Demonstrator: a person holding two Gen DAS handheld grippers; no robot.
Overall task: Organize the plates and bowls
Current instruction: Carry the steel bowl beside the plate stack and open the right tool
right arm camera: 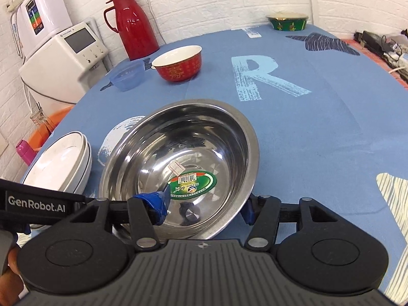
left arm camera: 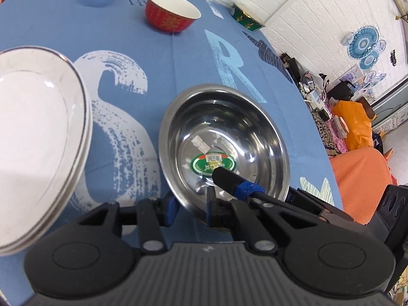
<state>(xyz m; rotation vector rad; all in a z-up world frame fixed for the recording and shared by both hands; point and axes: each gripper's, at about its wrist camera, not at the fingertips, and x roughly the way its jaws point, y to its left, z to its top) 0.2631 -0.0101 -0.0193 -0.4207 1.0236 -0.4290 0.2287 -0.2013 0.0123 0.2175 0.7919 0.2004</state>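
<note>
One steel bowl (left arm camera: 229,127) (of four bowls): left claw (left arm camera: 190,206) pinches its rim, right claw (right arm camera: 204,206) straddles it, open.

Right wrist view. Round stainless-steel bowl (right arm camera: 178,163) sits at centre on the blue printed tablecloth (right arm camera: 318,132). Stack of white rimmed plates (right arm camera: 61,168) lies just beside it at 9 o'clock. Red ceramic bowl (right arm camera: 178,63) stands at 12 o'clock, well apart; translucent blue plastic bowl (right arm camera: 127,76) near it toward 11 o'clock. Green patterned bowl (right arm camera: 288,21) rests at the table's far edge, 1 o'clock. Red thermos jug (right arm camera: 132,25) stands behind the plastic bowl.
</note>
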